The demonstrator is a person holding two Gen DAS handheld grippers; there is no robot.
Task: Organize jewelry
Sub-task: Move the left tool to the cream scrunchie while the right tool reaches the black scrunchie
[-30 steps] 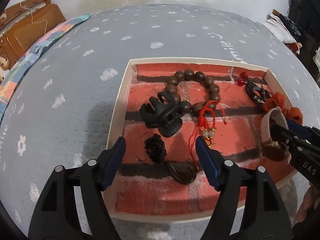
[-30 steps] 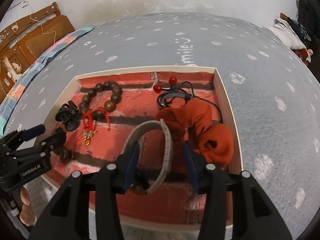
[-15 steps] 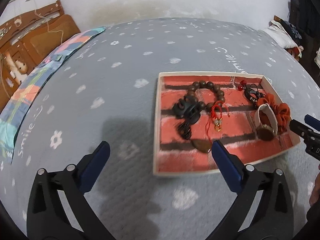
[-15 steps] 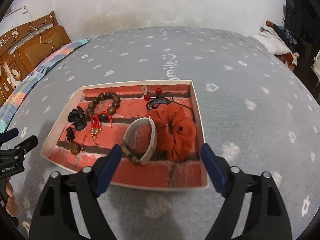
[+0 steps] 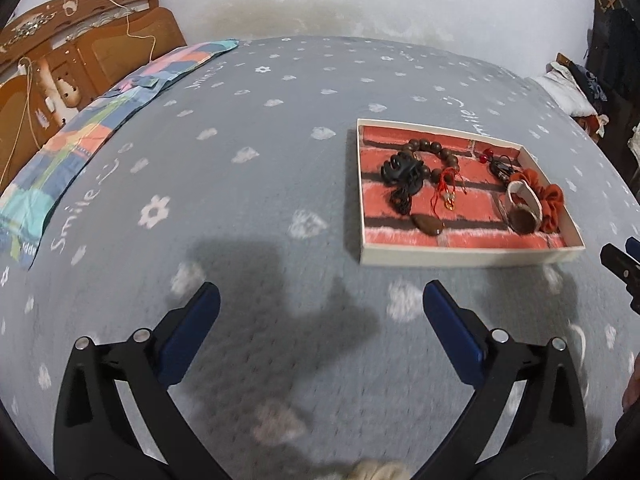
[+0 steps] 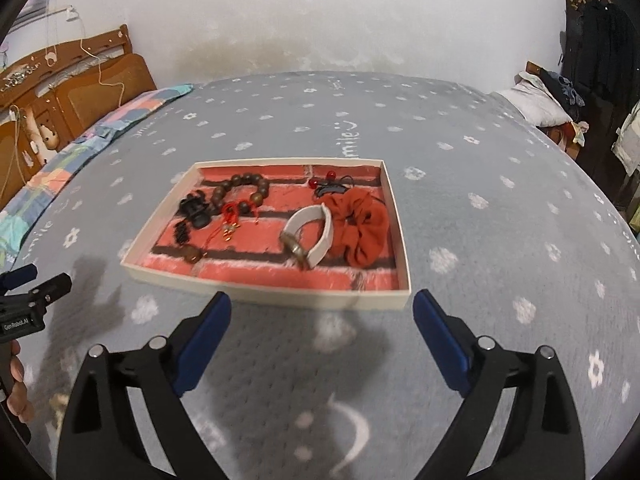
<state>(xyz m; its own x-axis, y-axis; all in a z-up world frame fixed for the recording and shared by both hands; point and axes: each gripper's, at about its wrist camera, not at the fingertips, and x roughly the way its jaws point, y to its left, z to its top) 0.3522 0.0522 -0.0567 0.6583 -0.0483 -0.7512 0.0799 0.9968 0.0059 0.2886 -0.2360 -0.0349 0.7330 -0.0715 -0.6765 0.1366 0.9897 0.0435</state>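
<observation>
We hold our left gripper [image 5: 320, 308] spread wide and empty over the grey bedspread [image 5: 248, 208], and our right gripper [image 6: 322, 316] is opening, nothing between its pads. The jewelry sits in the shallow tray [image 6: 256, 294]: bead bracelet [image 6: 246, 186], black claw clip [image 6: 195, 210], white watch [image 6: 314, 232], orange scrunchie [image 6: 362, 228]. The risk we judge: the light tray could skid or tip on soft bedding if a finger catches its low rim.

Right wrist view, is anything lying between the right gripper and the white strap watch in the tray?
Only the tray's near wall crosses the path. The right gripper hangs over bare grey bedspread, opening, nothing between its fingers. Past the wall lies open brick-print floor up to the watch; the orange scrunchie sits behind it.
</observation>
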